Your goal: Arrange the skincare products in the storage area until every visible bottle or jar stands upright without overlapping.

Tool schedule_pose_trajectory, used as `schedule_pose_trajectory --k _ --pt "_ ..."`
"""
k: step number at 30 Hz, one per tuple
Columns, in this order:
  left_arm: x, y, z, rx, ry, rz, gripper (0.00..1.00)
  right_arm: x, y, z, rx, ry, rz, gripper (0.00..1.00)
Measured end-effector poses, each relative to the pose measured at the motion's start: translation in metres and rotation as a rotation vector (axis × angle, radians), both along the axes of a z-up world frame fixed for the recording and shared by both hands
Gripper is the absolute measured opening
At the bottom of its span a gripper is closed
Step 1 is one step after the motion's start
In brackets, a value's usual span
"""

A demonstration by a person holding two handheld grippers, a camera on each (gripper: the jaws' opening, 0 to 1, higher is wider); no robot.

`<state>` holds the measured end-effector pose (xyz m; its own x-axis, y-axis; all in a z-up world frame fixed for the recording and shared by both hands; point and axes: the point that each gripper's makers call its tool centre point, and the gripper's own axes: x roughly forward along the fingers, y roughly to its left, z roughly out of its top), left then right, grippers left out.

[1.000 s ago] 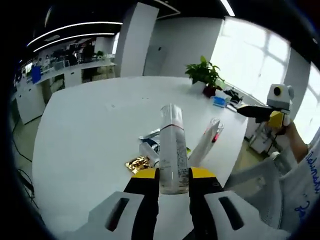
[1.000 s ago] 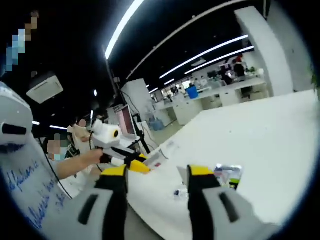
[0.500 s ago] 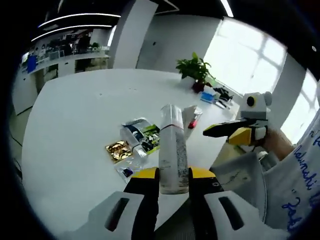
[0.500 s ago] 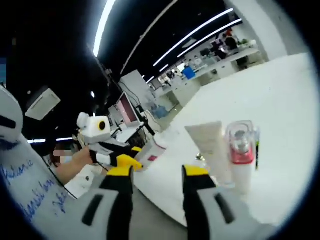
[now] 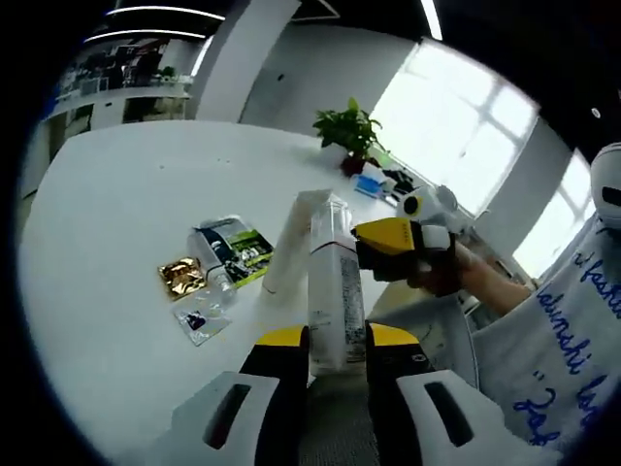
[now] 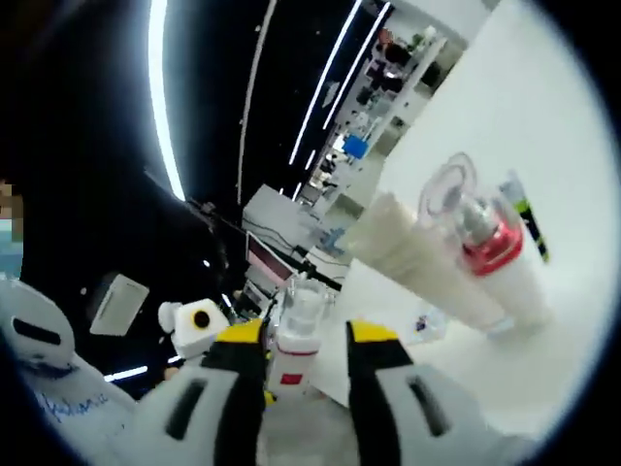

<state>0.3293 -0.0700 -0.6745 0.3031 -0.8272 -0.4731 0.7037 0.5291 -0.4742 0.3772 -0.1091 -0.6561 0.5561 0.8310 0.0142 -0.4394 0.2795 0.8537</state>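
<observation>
While the left claw (image 5: pixel 330 340) is clamped on the base of a clear-capped spray bottle (image 5: pixel 332 282) above the desk (image 5: pixel 107 243) edge, the right claw (image 6: pixel 296 335), parted, straddles its cap. Likely light, rigid, smooth plastic; grip mid-body. A tube (image 6: pixel 427 267) and pump bottle (image 6: pixel 495 252) stand together on the desk.

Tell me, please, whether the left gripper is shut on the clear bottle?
Yes, shut: the left gripper has both yellow-tipped fingers pressed against the clear bottle.

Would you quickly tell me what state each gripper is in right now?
Left gripper: shut on the clear bottle, held upright above the table's edge.
Right gripper: open, jaws apart around the clear bottle's cap, not clamped.
</observation>
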Motion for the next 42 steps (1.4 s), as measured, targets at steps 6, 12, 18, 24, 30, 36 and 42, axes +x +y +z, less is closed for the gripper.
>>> schedule_pose_trajectory --k 6,12,18,24,30,36,42 --pt "-0.008 -0.013 0.002 -0.034 0.027 -0.052 0.18 0.002 -0.002 0.006 0.080 0.022 -0.007 0.26" --pt "-0.008 -0.018 0.002 -0.040 0.035 -0.073 0.18 0.001 -0.005 0.009 0.111 0.026 -0.006 0.21" --pt "-0.006 -0.022 -0.009 0.042 -0.020 -0.087 0.19 0.006 -0.006 0.006 0.080 0.025 -0.059 0.20" --pt "0.014 -0.023 -0.020 0.196 -0.174 -0.032 0.18 0.016 -0.014 0.001 -0.080 -0.046 -0.172 0.19" --pt "0.029 -0.026 -0.026 0.340 -0.283 0.001 0.23 0.018 -0.010 0.004 -0.179 -0.120 -0.241 0.19" --pt "0.036 -0.032 -0.025 0.392 -0.343 0.014 0.19 0.019 -0.010 0.009 -0.222 -0.165 -0.291 0.19" --pt "0.037 -0.032 -0.027 0.410 -0.354 0.018 0.18 0.016 -0.009 0.011 -0.232 -0.173 -0.298 0.19"
